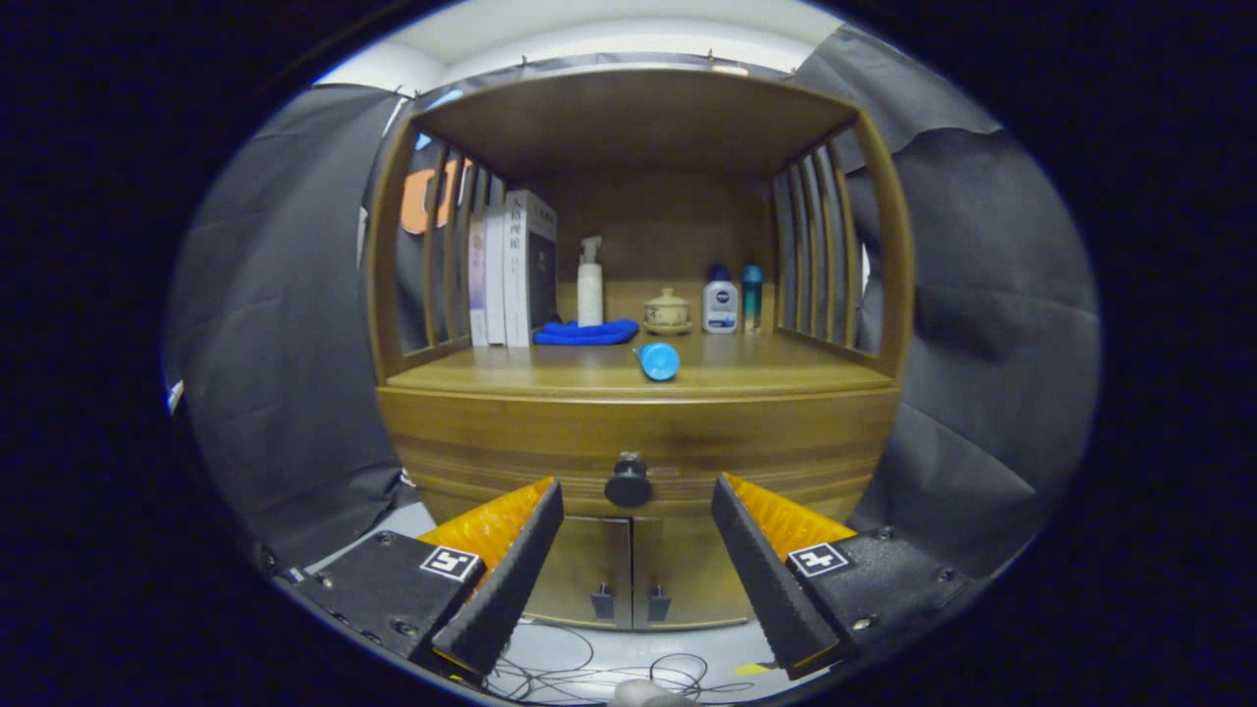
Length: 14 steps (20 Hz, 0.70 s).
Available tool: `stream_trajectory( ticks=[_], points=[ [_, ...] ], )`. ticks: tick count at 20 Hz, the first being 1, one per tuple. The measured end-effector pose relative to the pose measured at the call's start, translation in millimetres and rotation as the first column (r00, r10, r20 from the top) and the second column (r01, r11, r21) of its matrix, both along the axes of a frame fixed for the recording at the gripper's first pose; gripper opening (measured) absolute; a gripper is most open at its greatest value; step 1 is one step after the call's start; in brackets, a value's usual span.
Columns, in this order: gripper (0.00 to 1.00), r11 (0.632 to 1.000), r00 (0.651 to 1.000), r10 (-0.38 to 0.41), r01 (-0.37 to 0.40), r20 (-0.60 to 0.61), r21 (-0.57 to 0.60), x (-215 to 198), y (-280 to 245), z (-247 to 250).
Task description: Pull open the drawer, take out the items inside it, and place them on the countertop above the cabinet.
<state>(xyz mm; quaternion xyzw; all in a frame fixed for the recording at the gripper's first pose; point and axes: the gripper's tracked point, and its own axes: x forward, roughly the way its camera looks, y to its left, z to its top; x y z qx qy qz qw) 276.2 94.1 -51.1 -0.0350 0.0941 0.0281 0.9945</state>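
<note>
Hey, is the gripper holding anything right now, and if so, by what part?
Nothing is held. The gripper is open, its fingers spread apart with empty space between them. The drawer knob sits just ahead, between the fingers but untouched, and the drawer is shut.

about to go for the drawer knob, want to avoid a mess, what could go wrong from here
1. The open gripper is apart from the small dark drawer knob, which sits just ahead between the fingers; closing off-centre could let it slip.
2. The blue cylinder lies on its side near the countertop's front edge; a jerky pull might roll it off.
3. Loose cables on the floor below could snag.
</note>
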Motion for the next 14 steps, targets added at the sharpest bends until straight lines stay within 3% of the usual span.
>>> stream_trajectory(
  ticks=[2,5,14],
  points=[
    [0.99,0.999,0.999,-0.008,0.006,0.042,0.042,-47,-15,15],
    [0.99,0.995,0.997,-0.021,0.013,0.071,0.104,-85,-37,33],
    [0.99,0.995,0.986,0.004,-0.02,0.167,0.094,-123,-64,82]
  ],
)
